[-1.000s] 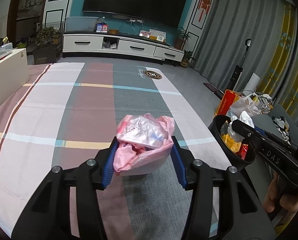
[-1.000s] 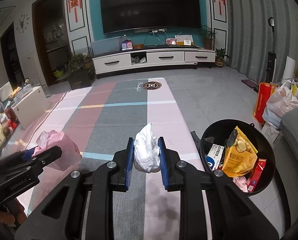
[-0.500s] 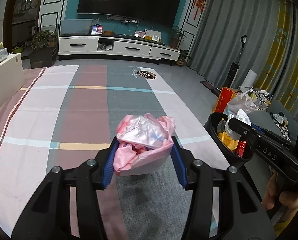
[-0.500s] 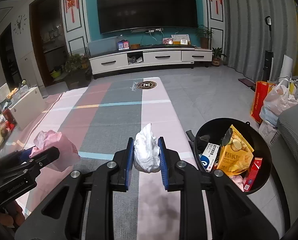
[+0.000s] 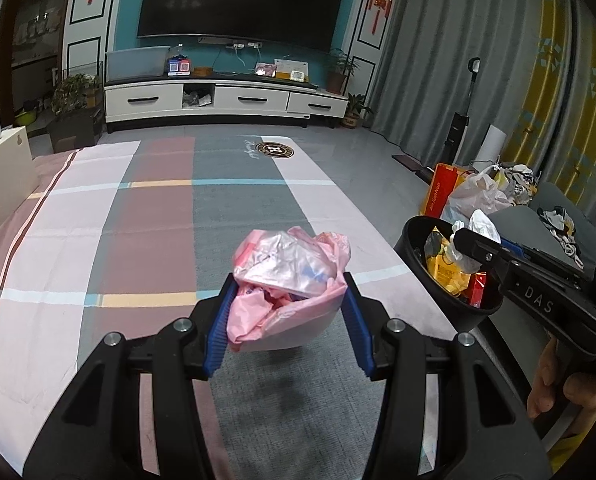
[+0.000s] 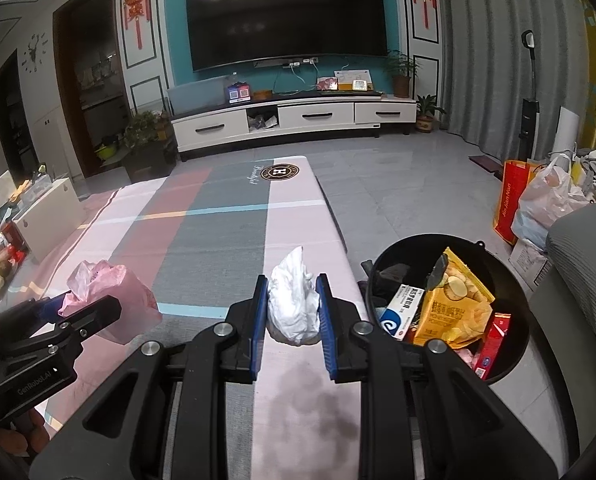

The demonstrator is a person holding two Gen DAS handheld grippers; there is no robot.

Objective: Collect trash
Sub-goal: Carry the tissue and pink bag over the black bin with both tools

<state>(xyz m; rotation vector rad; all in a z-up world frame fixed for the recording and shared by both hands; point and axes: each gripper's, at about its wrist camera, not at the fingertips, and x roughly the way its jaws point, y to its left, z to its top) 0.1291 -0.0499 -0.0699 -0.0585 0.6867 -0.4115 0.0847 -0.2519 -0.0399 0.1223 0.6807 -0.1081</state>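
Note:
My left gripper (image 5: 288, 318) is shut on a crumpled pink plastic bag (image 5: 288, 276) and holds it above the striped cloth. The bag also shows in the right wrist view (image 6: 114, 300). My right gripper (image 6: 292, 314) is shut on a white crumpled tissue (image 6: 294, 306) above the cloth's right part. A black round trash bin (image 6: 518, 312) stands on the floor just right of the cloth edge, holding a yellow chip bag (image 6: 454, 308), a white and blue box and red packs. In the left wrist view the bin (image 5: 410, 240) is at the right, with the right gripper (image 5: 464, 246) over it.
The striped cloth (image 5: 146, 216) covers a long low surface that runs toward the TV cabinet (image 6: 294, 118). A red bag (image 6: 512, 200) and plastic bags (image 6: 550, 200) sit on the floor at the right. A grey sofa arm (image 6: 578, 248) is at the right. A white box (image 5: 2, 172) stands at the left.
Both grippers have kept their hold. Both views have shifted slightly; the bin sits a little closer to the right gripper and lower right in the left wrist view.

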